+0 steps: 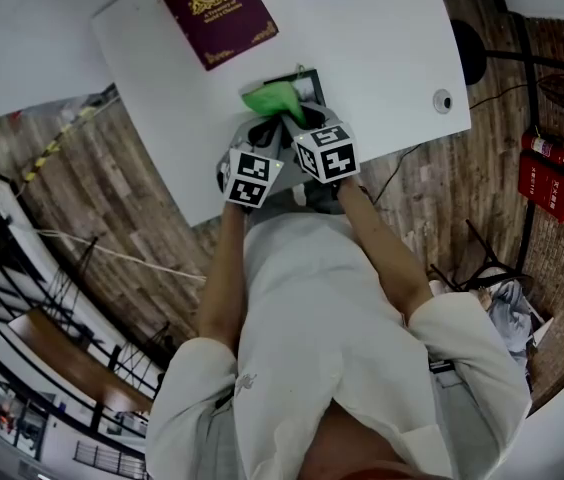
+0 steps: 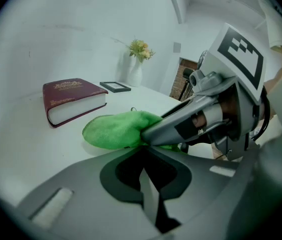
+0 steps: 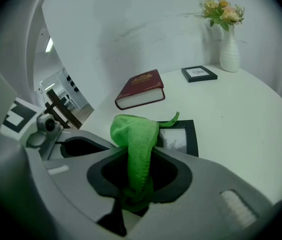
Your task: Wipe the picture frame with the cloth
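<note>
**Cloth on the frame, wiping stroke to come**

The picture frame (image 3: pixel 181 136) lies flat on the white desk (image 3: pixel 241 124) near its front edge, directly ahead of both tools. Its black border and glass show on the right side. The left part is covered by the green cloth (image 3: pixel 133 134), which bunches up in a hump and appears to rest on it.

The right claw (image 3: pixel 133 191) is clamped on the tail of that cloth, which runs down into the hollow between its jaws. The left claw (image 2: pixel 148 184) sits just beside it on the left, its jaws pressed together with nothing between them.

By my reading the wiping step is in hand, with the cloth brought to the frame and most of the glass yet to be covered.

The next move calls for dragging the cloth sideways across the bare glass and border. The pressure should be light and even, so that the frame does not skate on the smooth desk. The idle left claw could steady an edge.

Farther back, well apart from the frame, are a maroon book (image 3: pixel 141 89), a smaller frame (image 3: pixel 198 74) and a white vase of flowers (image 3: pixel 229 54).
</note>
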Action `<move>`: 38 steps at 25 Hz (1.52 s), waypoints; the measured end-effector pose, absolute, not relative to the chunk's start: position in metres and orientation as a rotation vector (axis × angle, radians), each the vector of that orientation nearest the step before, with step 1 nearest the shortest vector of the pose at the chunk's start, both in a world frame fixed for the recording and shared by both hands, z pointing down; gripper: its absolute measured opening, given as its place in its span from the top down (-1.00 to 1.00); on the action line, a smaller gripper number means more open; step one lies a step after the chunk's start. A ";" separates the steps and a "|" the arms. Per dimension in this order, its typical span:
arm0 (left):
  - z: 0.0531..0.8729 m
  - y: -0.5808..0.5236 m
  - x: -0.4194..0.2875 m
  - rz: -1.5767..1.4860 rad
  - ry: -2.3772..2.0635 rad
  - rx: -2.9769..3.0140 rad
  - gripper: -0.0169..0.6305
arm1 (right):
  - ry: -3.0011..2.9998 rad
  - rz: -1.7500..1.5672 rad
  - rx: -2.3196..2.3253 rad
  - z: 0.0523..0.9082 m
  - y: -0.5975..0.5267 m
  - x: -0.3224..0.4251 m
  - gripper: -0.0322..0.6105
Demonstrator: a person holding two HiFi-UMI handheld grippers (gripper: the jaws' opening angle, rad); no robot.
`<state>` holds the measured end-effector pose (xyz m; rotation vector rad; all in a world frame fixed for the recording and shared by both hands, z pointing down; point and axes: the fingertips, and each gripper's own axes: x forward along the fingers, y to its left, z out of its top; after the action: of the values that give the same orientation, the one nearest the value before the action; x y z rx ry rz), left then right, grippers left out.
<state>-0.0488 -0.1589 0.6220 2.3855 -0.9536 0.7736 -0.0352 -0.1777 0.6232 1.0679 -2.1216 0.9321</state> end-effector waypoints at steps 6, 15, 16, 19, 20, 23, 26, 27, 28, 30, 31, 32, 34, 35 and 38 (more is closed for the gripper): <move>0.622 -0.159 -0.048 0.781 -0.950 2.383 0.88 | -2.112 0.898 1.042 0.626 -0.176 -0.028 0.61; 0.622 -0.158 -0.049 0.776 -0.960 2.381 0.88 | -2.076 0.881 1.112 0.626 -0.178 0.000 0.61; 0.622 -0.158 -0.049 0.777 -0.959 2.382 0.88 | -2.070 0.874 1.115 0.626 -0.178 0.003 0.61; 0.622 -0.158 -0.050 0.777 -0.962 2.381 0.88 | -2.053 0.859 1.136 0.625 -0.181 0.015 0.61; 0.622 -0.158 -0.050 0.775 -0.964 2.380 0.88 | -2.053 0.862 1.140 0.625 -0.181 0.018 0.61; 0.622 -0.159 -0.050 0.773 -0.969 2.377 0.88 | -2.064 0.866 1.144 0.622 -0.183 0.026 0.61; 0.622 -0.159 -0.049 0.771 -0.974 2.375 0.88 | -2.068 0.880 1.172 0.619 -0.184 0.033 0.61; 0.622 -0.159 -0.049 0.769 -0.976 2.374 0.88 | -2.066 0.883 1.187 0.618 -0.184 0.036 0.61; 0.622 -0.159 -0.049 0.767 -0.976 2.373 0.88 | -2.057 0.882 1.207 0.617 -0.184 0.041 0.61; 0.622 -0.159 -0.049 0.768 -0.974 2.374 0.88 | -2.022 0.882 1.258 0.617 -0.185 0.055 0.61; 0.622 -0.159 -0.049 0.770 -0.972 2.375 0.88 | -2.000 0.887 1.280 0.618 -0.185 0.063 0.61; 0.622 -0.159 -0.050 0.771 -0.971 2.376 0.88 | -1.979 0.891 1.298 0.620 -0.185 0.072 0.61; 0.622 -0.159 -0.050 0.772 -0.967 2.378 0.88 | -1.946 0.887 1.333 0.620 -0.184 0.087 0.61; 0.622 -0.159 -0.049 0.772 -0.966 2.379 0.89 | -1.937 0.884 1.353 0.617 -0.184 0.093 0.61; 0.622 -0.159 -0.050 0.773 -0.964 2.381 0.89 | -1.955 0.883 1.395 0.600 -0.181 0.096 0.61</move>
<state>-0.0499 -0.1590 0.6222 2.3807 -0.9635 0.7730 0.0962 -0.1807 0.6000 1.3950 -1.9546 0.8827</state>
